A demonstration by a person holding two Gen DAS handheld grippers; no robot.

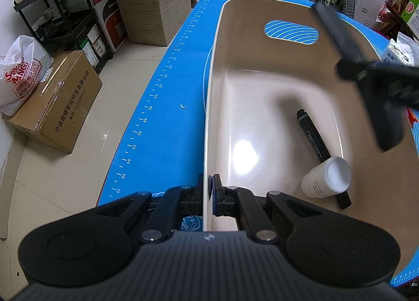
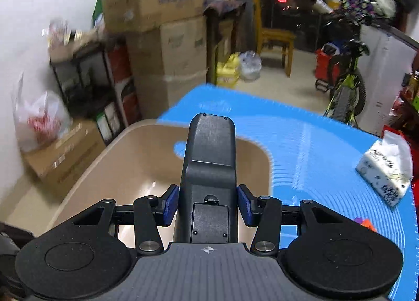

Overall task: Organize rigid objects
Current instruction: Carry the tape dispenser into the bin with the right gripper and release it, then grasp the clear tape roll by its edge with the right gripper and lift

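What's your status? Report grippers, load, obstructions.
Left gripper clamped on beige bin rim. Right gripper gripping dark remote above bin. Marker and white bottle already inside; drop zone open.

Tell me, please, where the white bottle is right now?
In the left wrist view, the white bottle lies inside the beige bin, low on the right, resting against the black marker.
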